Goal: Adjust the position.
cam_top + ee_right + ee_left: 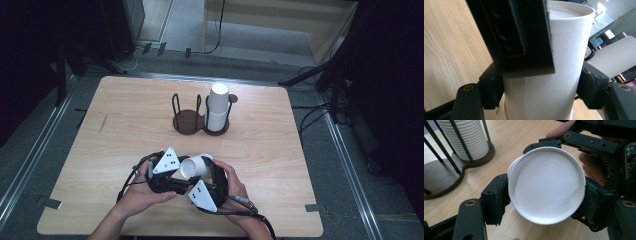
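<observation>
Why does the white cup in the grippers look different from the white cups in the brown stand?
The held cup lies on its side above the table; the stacked cups stand upright in the stand.
The held cup is gripped by the left gripper and the right gripper; nothing touches the stacked cups except their holder.
The held cup is alone or nearly so; the others are nested in a tall pile.
Both are plain white paper cups.

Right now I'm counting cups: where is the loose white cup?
In the high view the white cup lies sideways near the table's front edge, gripped between the left claw and right claw, in front of the cup holder.
</observation>
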Tool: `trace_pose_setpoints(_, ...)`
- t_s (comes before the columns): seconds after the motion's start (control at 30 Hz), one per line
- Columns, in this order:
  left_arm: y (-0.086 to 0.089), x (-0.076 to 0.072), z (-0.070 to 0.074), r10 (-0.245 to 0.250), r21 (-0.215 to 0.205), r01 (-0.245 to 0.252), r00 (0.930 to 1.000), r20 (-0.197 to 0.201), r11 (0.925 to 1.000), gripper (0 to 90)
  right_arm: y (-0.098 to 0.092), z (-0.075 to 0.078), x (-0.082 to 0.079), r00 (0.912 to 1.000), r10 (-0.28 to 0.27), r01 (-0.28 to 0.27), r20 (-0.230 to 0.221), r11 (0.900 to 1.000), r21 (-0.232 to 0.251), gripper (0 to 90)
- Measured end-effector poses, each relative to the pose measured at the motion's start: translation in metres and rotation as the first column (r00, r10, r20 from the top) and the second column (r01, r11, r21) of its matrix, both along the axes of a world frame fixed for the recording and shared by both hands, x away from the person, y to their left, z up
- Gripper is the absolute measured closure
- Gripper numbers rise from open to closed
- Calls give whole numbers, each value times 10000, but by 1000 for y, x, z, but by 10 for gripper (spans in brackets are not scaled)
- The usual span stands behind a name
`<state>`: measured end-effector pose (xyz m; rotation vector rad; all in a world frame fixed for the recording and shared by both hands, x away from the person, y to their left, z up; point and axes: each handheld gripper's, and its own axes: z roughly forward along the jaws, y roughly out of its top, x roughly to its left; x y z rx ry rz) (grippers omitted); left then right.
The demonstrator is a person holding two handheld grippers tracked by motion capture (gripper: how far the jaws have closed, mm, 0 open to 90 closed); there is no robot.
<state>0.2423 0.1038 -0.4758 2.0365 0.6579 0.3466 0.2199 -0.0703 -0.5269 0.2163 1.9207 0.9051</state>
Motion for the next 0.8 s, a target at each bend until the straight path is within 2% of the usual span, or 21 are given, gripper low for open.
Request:
trace_pose_setpoints(0.27, 1, 2, -2, -7, -95, 5, 9999, -147, 10000, 333, 0, -2, 1, 10000, -34, 33, -69, 9998, -178, 274)
trace_pose_setpoints(0.47, 2, 0, -3, -87, -109, 87, 10000, -12, 9999, 348, -2, -2, 1, 9998, 122, -124, -148, 9999, -95, 249)
trace_pose_setpoints(0.53, 2, 0, -4, -79, -238, 77, 9999, -82, 9997, 357, -2, -1, 1, 9997, 132, -135, -186, 9997, -203, 223)
trace_pose_setpoints(0.6, 4, 1, -3, 41, -176, -41, 10000, -43, 9998, 360, -2, 0, 2, 9999, 46, -49, -107, 9995, -309, 140)
trace_pose_setpoints(0.63, 6, 2, -3, 68, -308, -69, 10000, -43, 9995, 361, -2, 0, 1, 9998, -48, 43, -184, 9996, -267, 125)
trace_pose_setpoints(0.8, 10, 3, -2, 277, -455, -274, 9996, 59, 9986, 364, -5, 4, 1, 9997, -152, 148, -177, 9996, -229, 91)
